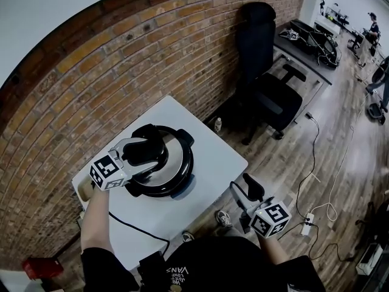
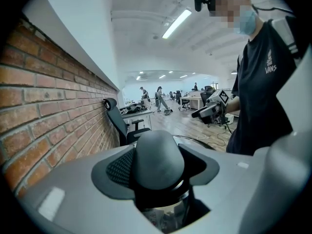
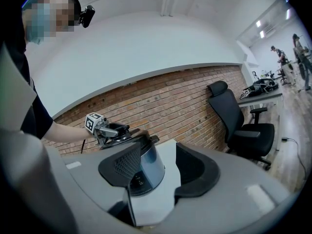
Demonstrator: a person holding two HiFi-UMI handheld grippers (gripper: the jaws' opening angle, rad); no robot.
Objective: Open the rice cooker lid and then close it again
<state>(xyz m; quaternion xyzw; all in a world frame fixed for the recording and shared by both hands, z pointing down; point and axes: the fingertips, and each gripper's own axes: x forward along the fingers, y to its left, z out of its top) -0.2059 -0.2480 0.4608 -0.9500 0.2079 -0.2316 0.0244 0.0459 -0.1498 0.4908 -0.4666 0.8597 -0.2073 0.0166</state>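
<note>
Head view, left gripper (image 1: pixel 148 152) clamping lid handle (image 1: pixel 153 140), right gripper (image 1: pixel 244 190) aside

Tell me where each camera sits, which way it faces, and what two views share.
Head view: on the person's head, looking steeply down at the rice cooker on the table; left forearm, left tool and right tool show.
Left gripper view: on the left tool, looking along jaws closed on the lid handle, toward the black chair; the torso shows.
Right gripper view: on the right tool, jaws apart, empty, facing the brick wall; the left forearm shows.
Shared: head and right gripper views both show the rice cooker and left tool.
</note>
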